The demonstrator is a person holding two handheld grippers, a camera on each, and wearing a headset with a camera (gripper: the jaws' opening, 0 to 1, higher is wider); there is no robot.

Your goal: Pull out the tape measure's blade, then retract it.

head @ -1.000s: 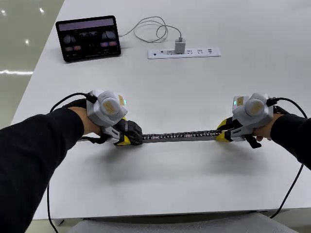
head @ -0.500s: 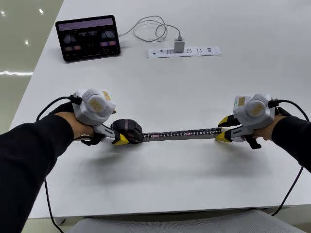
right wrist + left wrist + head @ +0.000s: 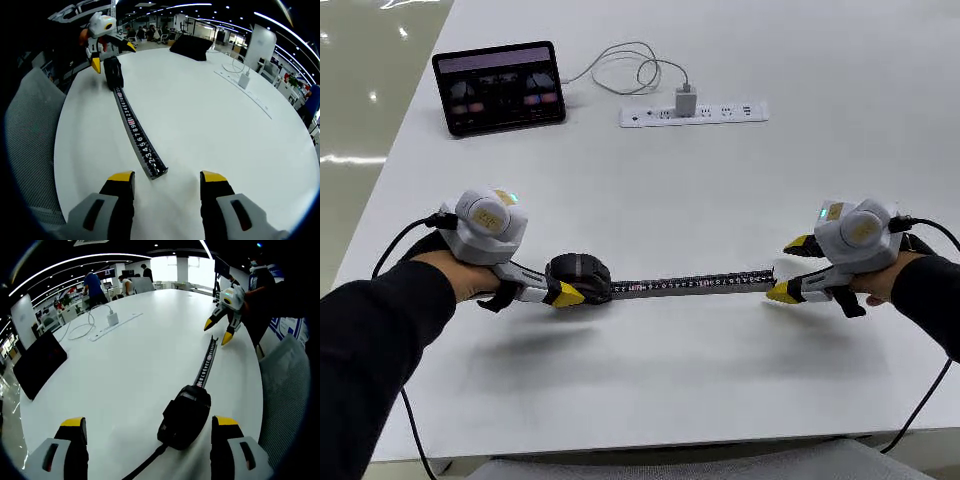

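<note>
Tape measure case (image 3: pixel 578 277) sits lower left of centre in the head view on the white desk (image 3: pixel 720 190), its blade (image 3: pixel 695 284) drawn out toward the right. From there the left gripper (image 3: pixel 560 288) seems to touch the case. The left gripper view shows its jaws spread wide, the case lying unclamped between them. The right gripper view adds the blade's free end, flat on the desk just ahead of the right gripper (image 3: pixel 790 268), whose jaws gape with nothing in them. A second ago the left jaws sat close about the case and the right ones were at the blade's end. The blade reaches about as far as then. One tape measure, two grippers, one tablet (image 3: pixel 500 87) at upper left, one power strip (image 3: pixel 695 113), one charger (image 3: pixel 686 101).
</note>
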